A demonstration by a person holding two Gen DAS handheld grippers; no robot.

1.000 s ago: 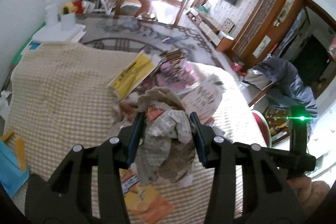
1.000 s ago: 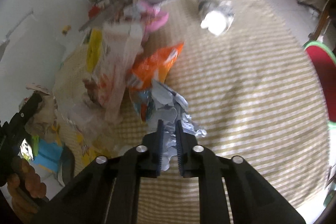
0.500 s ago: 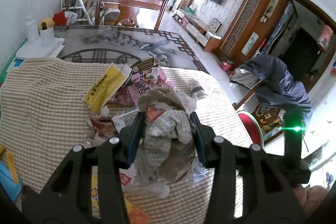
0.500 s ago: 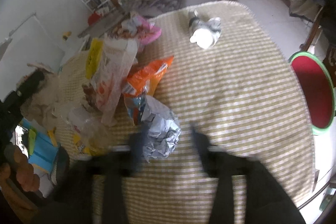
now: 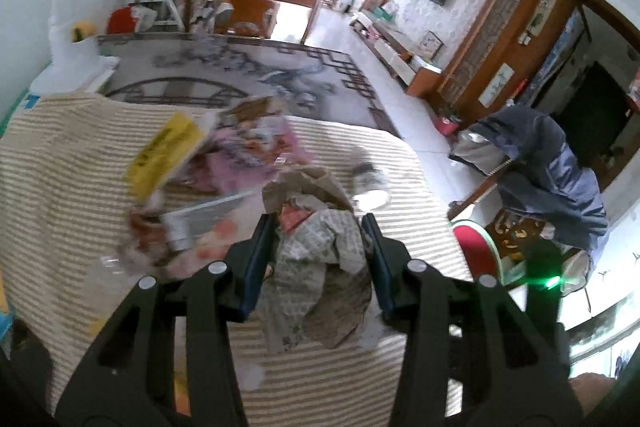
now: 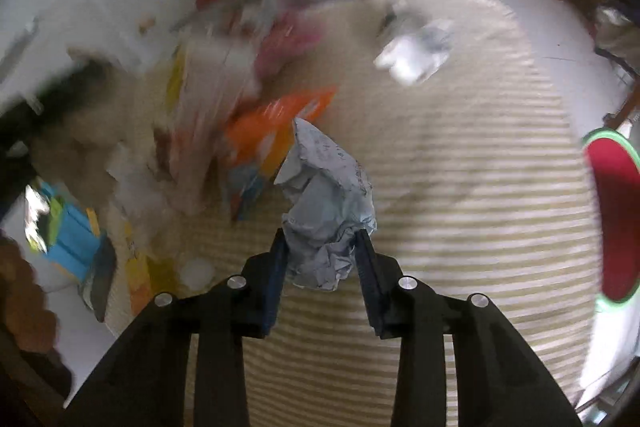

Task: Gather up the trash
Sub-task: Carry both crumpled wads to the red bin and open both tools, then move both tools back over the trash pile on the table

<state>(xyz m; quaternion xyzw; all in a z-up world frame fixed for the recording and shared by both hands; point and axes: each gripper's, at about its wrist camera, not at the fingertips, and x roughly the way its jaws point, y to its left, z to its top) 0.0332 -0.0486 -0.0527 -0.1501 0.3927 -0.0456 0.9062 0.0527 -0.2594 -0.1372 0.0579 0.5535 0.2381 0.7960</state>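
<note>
My left gripper (image 5: 318,223) is shut on a wad of crumpled newspaper (image 5: 316,267) and holds it above the striped tablecloth (image 5: 60,187). My right gripper (image 6: 320,237) has its jaws around a crumpled grey-blue paper ball (image 6: 326,207) over the cloth, pressing its lower sides. A pile of wrappers lies on the table: a yellow packet (image 5: 168,151), pink packaging (image 5: 256,147) and an orange bag (image 6: 268,135). A crushed clear plastic bottle (image 6: 412,55) lies apart, also in the left wrist view (image 5: 368,183).
A red stool with a green rim (image 6: 612,215) stands off the table's right edge. A chair draped with a dark jacket (image 5: 548,171) stands beyond. Blue items (image 6: 76,243) lie at the table's left end. A patterned rug (image 5: 240,75) covers the floor behind.
My right gripper opened from a narrow pinch on the grey-blue paper ball, then closed around its wider body. My left gripper kept the newspaper wad and swung slightly; both views blur from motion.
</note>
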